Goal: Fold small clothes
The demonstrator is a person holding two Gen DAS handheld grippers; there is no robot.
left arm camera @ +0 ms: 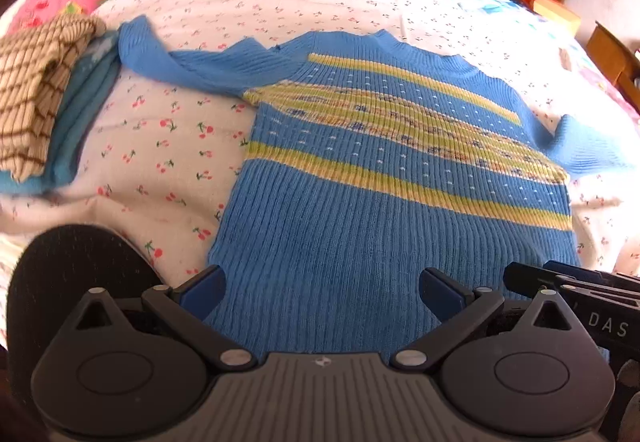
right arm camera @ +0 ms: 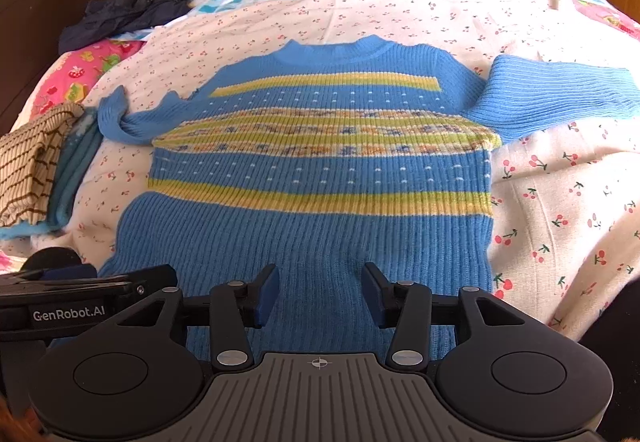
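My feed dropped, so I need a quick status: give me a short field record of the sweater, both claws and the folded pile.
garment: blue striped sweater, flat on the cherry-print sheet, collar far side
sleeves: both spread outward, unfolded
left claw: open, above the hem
right claw: open, above the hem, holding nothing
folded pile: left of the sweater, beige checked piece on top

Blue sweater (right arm camera: 312,242): chunky ribbed knit, matt, woolly, yellow-green stripe bands. Bed sheet (right arm camera: 560,201): thin printed cotton, soft, creased. Folded stack (left arm camera: 36,97): beige ribbed knit on teal cloth. Right gripper (right arm camera: 320,298): matt black plastic, blue rubbery pads, shiny metal pivots. Headboard (right arm camera: 48,1): dark wood.
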